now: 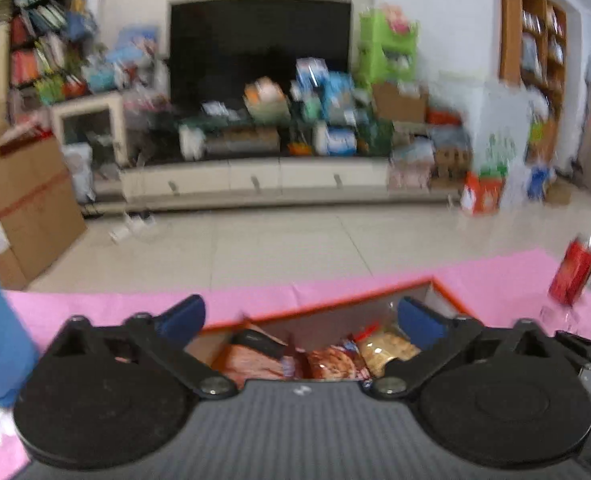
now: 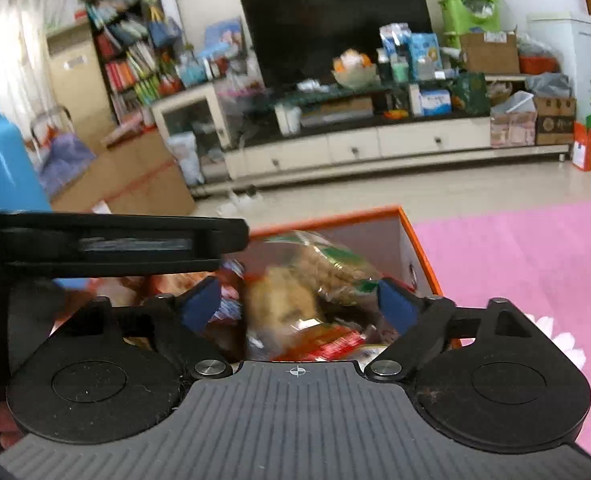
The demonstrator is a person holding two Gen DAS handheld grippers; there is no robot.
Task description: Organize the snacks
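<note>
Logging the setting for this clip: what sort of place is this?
Most likely a home living room: a large television on a low media cabinet, a crammed bookshelf, and cardboard boxes on the tiled floor.

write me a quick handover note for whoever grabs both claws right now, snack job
Left claw: open, empty, hovering over the near edge of the orange-rimmed box.
Right claw: open, above the same box, a clear bag of pale snacks between its fingers but not gripped.
Things: the box sits on the pink mat and already holds several snack packets. A red can stands outside it on the mat, to the right.
Done: most snacks are boxed.
Left: probably the red can, then tidy the packets; the view is blurred, so check for strays.
</note>
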